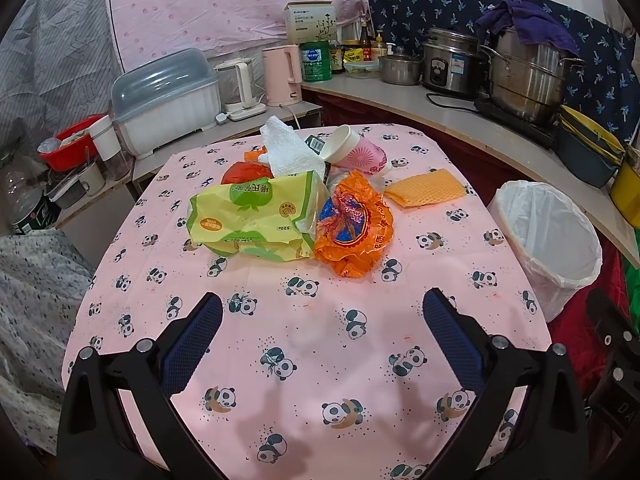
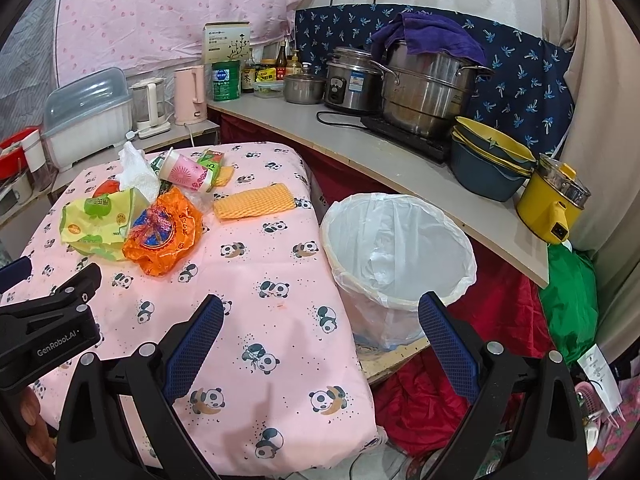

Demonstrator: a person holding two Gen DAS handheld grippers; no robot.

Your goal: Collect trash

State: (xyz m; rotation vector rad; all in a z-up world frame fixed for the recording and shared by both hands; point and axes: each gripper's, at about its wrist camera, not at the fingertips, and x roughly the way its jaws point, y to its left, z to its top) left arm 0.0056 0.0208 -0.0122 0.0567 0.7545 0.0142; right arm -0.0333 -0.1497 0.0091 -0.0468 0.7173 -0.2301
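A heap of trash lies on the pink panda tablecloth [image 1: 312, 344]: a yellow-green bag [image 1: 252, 220], an orange wrapper [image 1: 354, 224], a white paper towel [image 1: 288, 148], a pink paper cup [image 1: 360, 152] on its side and an orange cloth [image 1: 426, 192]. A white-lined trash bin [image 1: 548, 236] stands right of the table. My left gripper [image 1: 322, 300] is open above the cloth, short of the heap. My right gripper [image 2: 320, 304] is open at the table's edge, beside the bin [image 2: 396, 248], with the wrapper [image 2: 164, 232] and bag [image 2: 100, 220] far to its left.
A counter [image 2: 360, 148] runs behind and to the right with steel pots [image 2: 428, 92], stacked bowls [image 2: 488, 164] and a yellow cooker [image 2: 552, 204]. A covered dish rack [image 1: 164, 100] and kettles [image 1: 280, 76] stand behind the table. Red and green fabric [image 2: 500, 320] lies under the counter.
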